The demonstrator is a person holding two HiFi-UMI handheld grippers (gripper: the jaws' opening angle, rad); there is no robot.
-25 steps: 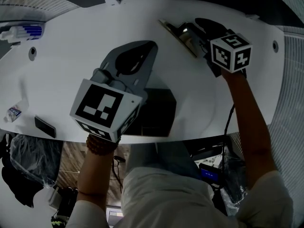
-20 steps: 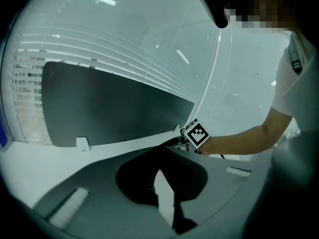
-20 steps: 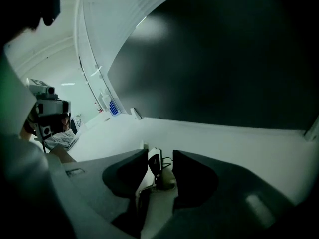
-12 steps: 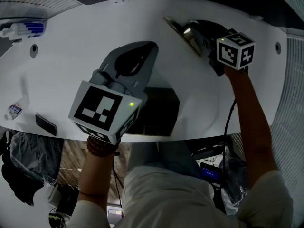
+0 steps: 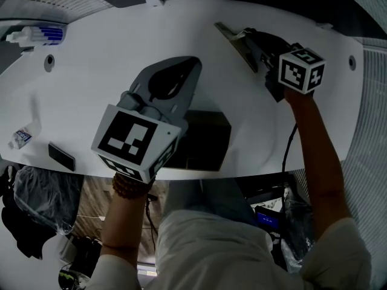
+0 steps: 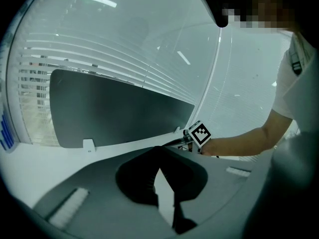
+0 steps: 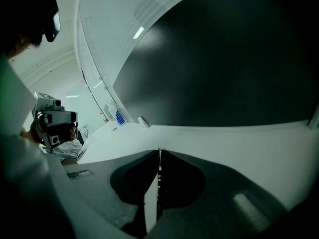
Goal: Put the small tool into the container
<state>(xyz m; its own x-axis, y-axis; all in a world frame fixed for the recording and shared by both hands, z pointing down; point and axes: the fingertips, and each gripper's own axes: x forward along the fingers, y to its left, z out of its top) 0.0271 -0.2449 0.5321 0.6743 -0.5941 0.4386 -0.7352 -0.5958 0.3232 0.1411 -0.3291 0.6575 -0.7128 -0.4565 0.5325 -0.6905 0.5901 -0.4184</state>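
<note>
Pickup stage only: right tool [image 5: 254,38] jaws just closing, narrow, pinching small tool [image 5: 233,38] on bench [image 5: 91,71]; left tool [image 5: 195,59] jaws together, empty. Carry to container [image 5: 208,144] remaining.

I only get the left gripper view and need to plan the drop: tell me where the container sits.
Observer: Head view: a black container sits at the table's near edge.
Operator: Report the right tongs.
Observer: Right gripper view: the right gripper's tongs have just been closing and stand almost together on a thin tool's edge.
Operator: Place the tool against the container.
Observer: Head view: the tool is farther up the table and to the right of the container, clear of it.
</note>
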